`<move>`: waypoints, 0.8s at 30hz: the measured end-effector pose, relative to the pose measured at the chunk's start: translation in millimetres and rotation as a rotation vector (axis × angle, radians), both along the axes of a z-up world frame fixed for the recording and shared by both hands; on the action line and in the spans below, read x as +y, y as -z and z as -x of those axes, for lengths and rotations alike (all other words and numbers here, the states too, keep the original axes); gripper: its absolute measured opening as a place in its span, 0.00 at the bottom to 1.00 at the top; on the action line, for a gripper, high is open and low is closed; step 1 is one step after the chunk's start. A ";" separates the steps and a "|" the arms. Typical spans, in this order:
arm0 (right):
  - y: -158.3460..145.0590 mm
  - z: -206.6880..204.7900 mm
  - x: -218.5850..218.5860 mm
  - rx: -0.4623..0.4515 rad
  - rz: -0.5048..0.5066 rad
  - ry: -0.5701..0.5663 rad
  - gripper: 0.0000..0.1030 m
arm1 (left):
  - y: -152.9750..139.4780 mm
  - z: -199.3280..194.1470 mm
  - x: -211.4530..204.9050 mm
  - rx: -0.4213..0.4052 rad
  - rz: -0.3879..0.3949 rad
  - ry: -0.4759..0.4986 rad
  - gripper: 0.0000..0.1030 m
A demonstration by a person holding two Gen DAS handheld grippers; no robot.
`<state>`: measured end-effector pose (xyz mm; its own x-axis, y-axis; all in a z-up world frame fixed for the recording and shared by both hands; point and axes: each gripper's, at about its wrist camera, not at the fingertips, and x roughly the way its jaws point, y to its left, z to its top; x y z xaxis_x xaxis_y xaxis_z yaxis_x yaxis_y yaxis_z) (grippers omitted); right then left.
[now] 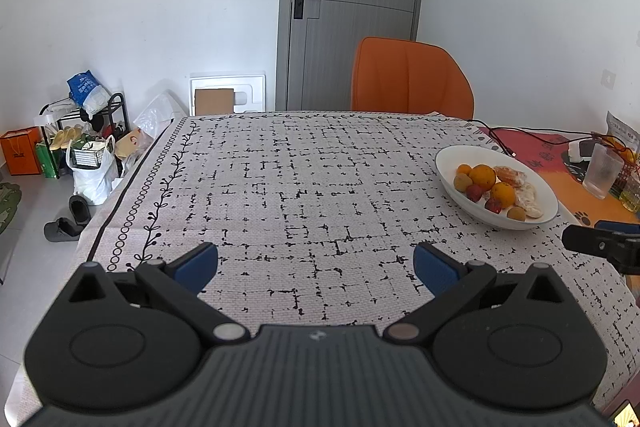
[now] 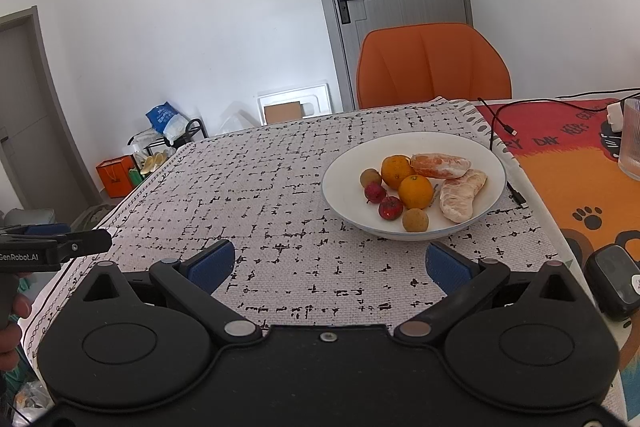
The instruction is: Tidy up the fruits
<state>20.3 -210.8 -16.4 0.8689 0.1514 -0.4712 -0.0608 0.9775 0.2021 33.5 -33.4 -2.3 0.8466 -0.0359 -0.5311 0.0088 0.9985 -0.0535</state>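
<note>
A white bowl [image 2: 348,163] stands on the patterned tablecloth and holds two oranges [image 2: 416,191], two peeled citrus pieces [image 2: 460,195], two small red fruits [image 2: 390,207] and two small brown fruits [image 2: 415,220]. The bowl also shows in the left wrist view [image 1: 448,155] at the right. My right gripper [image 2: 330,265] is open and empty, just in front of the bowl. My left gripper [image 1: 316,267] is open and empty over bare cloth, left of the bowl.
An orange chair [image 2: 432,67] stands at the table's far side. A clear glass [image 2: 631,143], a black cable [image 2: 496,123] and a dark device [image 2: 612,279] lie on the orange mat at the right. Bags and a rack [image 1: 80,147] sit on the floor at the left.
</note>
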 end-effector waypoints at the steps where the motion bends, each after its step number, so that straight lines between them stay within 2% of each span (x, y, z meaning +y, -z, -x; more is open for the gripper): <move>1: -0.1 0.1 0.0 0.000 0.000 0.000 1.00 | -0.3 0.4 0.5 -0.001 0.000 0.000 1.00; 24: 3.3 -2.0 0.6 0.010 0.000 0.003 1.00 | -1.9 0.0 -2.6 0.000 0.002 0.005 1.00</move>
<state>22.3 -210.2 -19.7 0.8645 0.1489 -0.4801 -0.0559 0.9777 0.2026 33.5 -36.0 -0.3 0.8466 -0.0408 -0.5307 0.0135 0.9984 -0.0552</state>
